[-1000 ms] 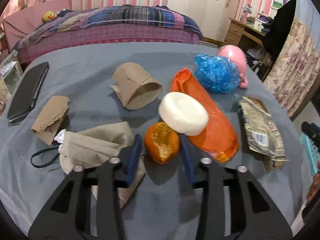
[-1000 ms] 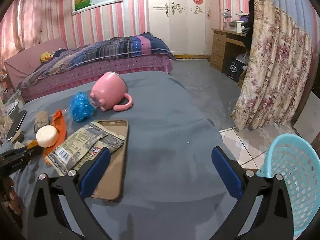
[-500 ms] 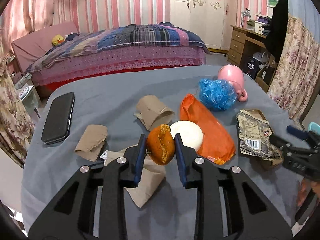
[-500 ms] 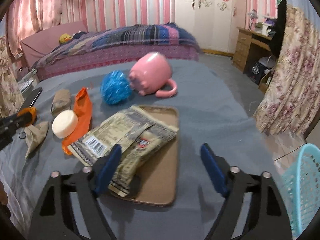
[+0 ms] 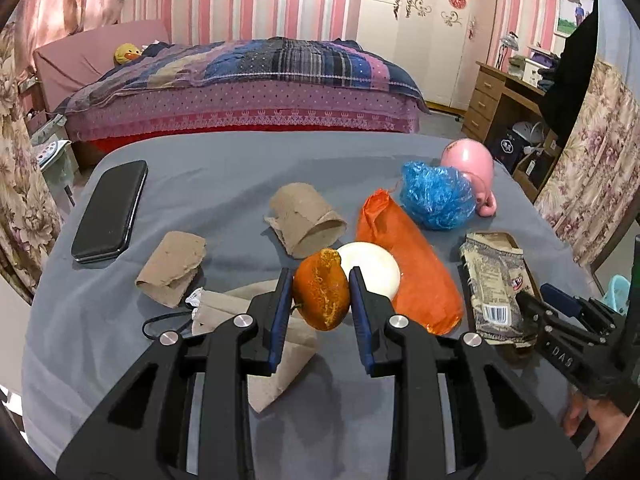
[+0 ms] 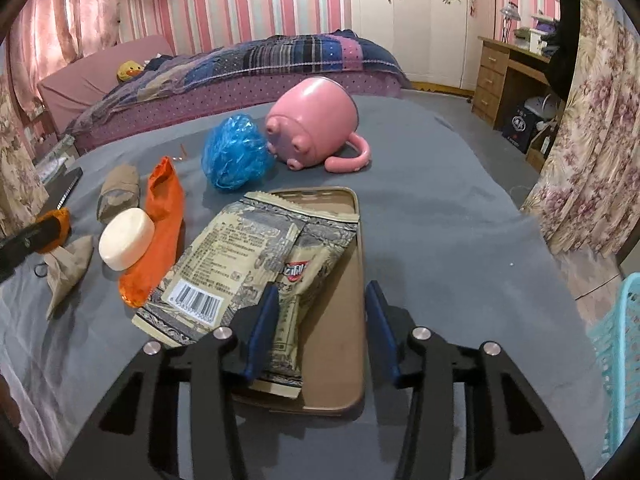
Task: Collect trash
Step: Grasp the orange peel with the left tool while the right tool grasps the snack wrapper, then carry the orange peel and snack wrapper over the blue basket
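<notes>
My left gripper (image 5: 320, 300) pinches the orange peel (image 5: 321, 289) between its blue pads, holding it clear above the grey worktop (image 5: 224, 176). Just beyond the peel sits a white round soap-like puck (image 5: 376, 266), resting against an orange plastic bag (image 5: 412, 264) that stretches away to the right of the gripper. Ahead and left lies a torn cardboard tube (image 5: 306, 220); a flattened cardboard piece (image 5: 172, 274) is further left, and a black phone (image 5: 110, 210) lies well apart beyond that. Under the left finger I see crumpled brown paper (image 5: 272, 344) with a black hair tie (image 5: 166, 322) beside it.

My right gripper (image 6: 322, 326) is spread, its fingers either side of the near end of a snack wrapper (image 6: 248, 272) that lies on a brown tray (image 6: 340, 360); I cannot tell whether the pads touch it. Past the wrapper are a crumpled blue plastic bag (image 6: 236, 158) and a pink pig mug (image 6: 316, 124) on its side, touching each other. A turquoise basket (image 6: 618, 364) stands off the worktop to the gripper's right.
</notes>
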